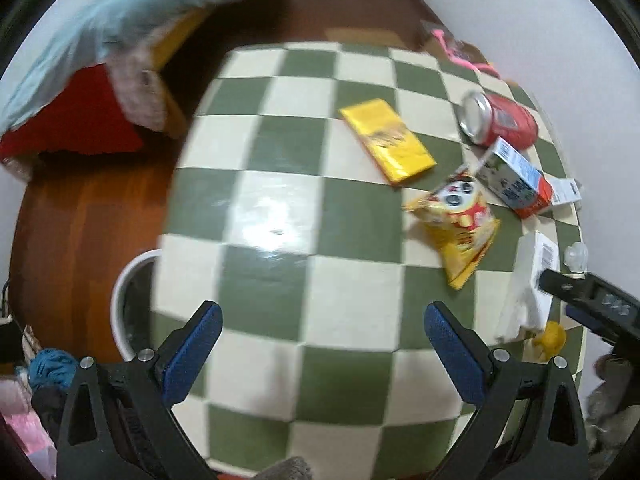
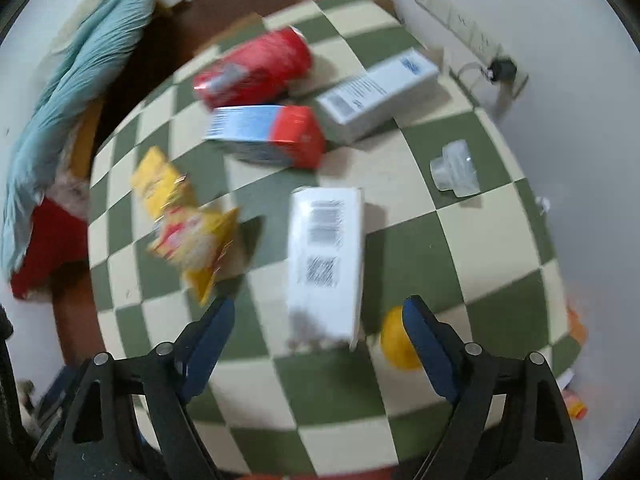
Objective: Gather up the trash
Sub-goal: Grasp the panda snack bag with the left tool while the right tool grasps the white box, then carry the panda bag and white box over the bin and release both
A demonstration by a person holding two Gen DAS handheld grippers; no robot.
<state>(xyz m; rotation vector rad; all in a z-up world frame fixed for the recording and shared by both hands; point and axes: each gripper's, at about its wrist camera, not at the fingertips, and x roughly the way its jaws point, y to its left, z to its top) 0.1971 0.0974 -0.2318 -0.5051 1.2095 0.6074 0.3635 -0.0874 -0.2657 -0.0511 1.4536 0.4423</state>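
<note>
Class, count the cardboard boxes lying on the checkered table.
3: a white barcode box nearest the right tongs, a blue-and-red box beyond it, and a long white box near the wall. Others may be hidden.

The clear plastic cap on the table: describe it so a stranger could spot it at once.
Start at the green and cream checkered table and go to the edge by the white wall. There the clear plastic cap sits alone on the checks, right of the white barcode box. It is the only see-through item among coloured packets and boxes.
</note>
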